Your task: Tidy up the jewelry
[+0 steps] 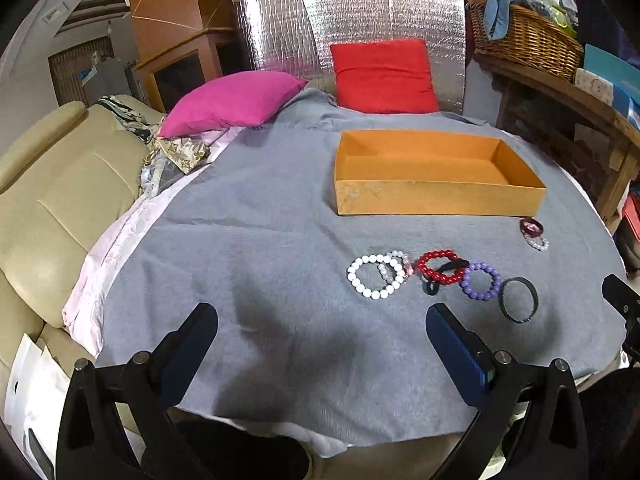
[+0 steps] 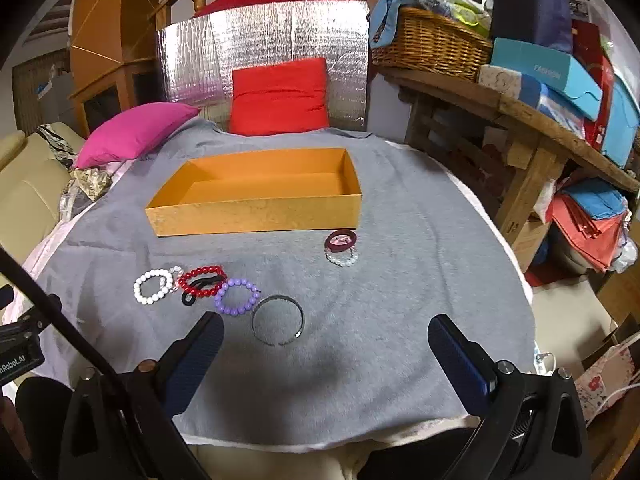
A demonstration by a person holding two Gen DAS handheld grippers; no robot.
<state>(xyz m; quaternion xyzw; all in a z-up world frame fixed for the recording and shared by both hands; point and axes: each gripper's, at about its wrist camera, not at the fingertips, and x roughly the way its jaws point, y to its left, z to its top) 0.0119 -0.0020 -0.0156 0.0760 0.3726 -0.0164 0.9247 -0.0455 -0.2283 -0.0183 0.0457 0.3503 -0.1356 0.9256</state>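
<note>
An empty orange box [image 1: 436,200] [image 2: 256,214] stands on the grey cloth [image 1: 260,240] [image 2: 400,280]. In front of it lie a white bead bracelet [image 1: 376,276] [image 2: 150,286], a red bead bracelet [image 1: 438,266] [image 2: 202,280], a purple bead bracelet [image 1: 480,280] [image 2: 236,297], a dark bangle [image 1: 519,299] [image 2: 277,319], and a maroon ring with a clear bead bracelet [image 1: 534,232] [image 2: 341,246]. My left gripper [image 1: 320,344] is open and empty, near the front edge, left of the bracelets. My right gripper [image 2: 326,354] is open and empty, just before the bangle.
A pink pillow [image 1: 236,102] and a red pillow [image 1: 384,76] lie behind the box against a silver foil panel [image 1: 360,20]. A beige sofa [image 1: 52,200] is at the left. A wooden shelf with a wicker basket [image 2: 432,44] and boxes is at the right.
</note>
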